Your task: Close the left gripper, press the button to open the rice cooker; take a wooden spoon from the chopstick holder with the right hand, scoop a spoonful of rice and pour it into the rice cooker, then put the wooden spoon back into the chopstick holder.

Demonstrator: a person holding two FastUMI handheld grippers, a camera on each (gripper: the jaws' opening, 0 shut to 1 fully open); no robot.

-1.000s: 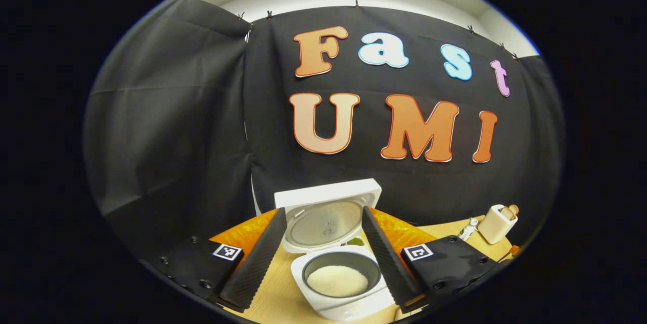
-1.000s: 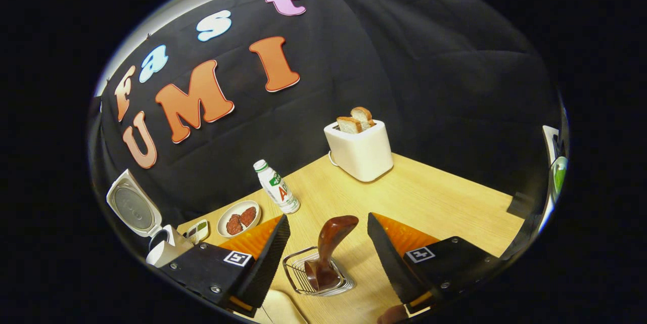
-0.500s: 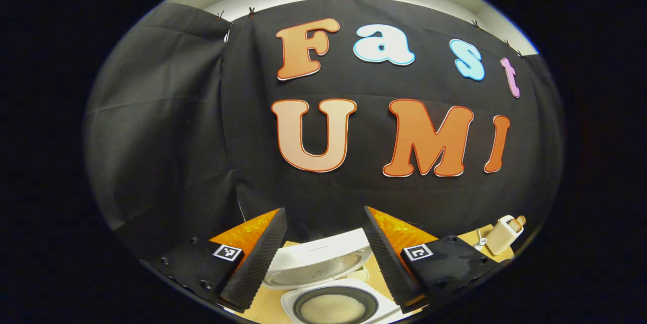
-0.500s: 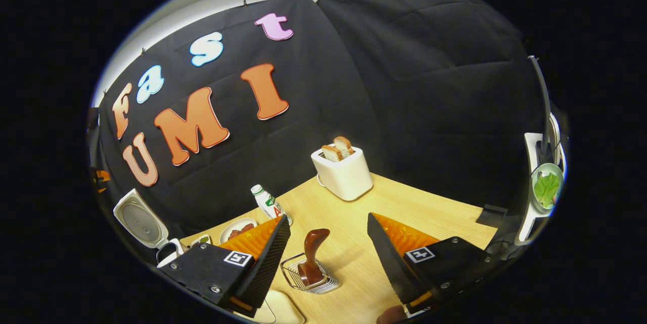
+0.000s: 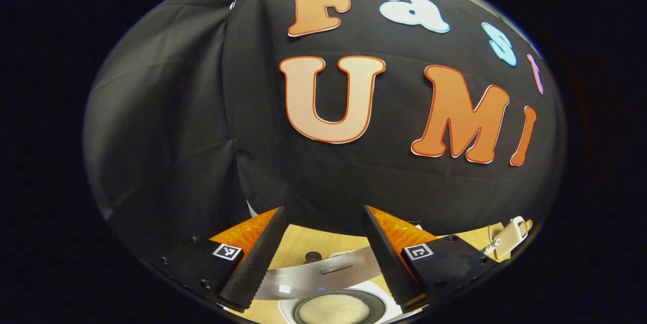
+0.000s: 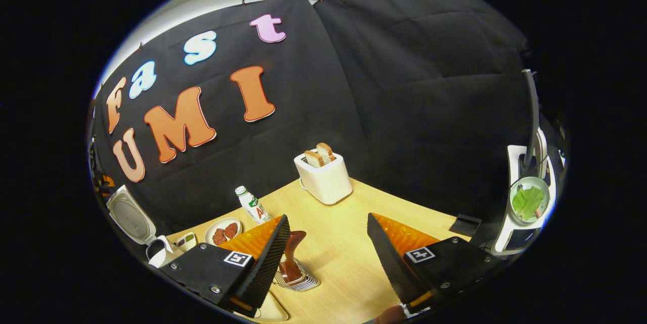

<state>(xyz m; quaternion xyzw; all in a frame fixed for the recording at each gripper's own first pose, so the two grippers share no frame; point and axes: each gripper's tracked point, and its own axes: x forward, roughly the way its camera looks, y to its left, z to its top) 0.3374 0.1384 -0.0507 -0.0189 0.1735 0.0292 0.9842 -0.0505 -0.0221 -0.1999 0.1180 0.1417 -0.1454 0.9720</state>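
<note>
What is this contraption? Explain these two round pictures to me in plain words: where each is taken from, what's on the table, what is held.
There is no robot here. A person carries a two-finger hand-held gripper in each hand, and each has a wide-angle camera looking along its own fingers.

The left gripper view looks past the left hand-held gripper, which is open and holds nothing. Below it is the white rice cooker, lid up, with white rice in its pot.

The right gripper view looks past the right hand-held gripper, also open and empty. On the light wooden table are:
- a dark wooden spoon standing in a wire chopstick holder
- a white toaster with two bread slices
- a white bottle
- a small plate of reddish food
</note>
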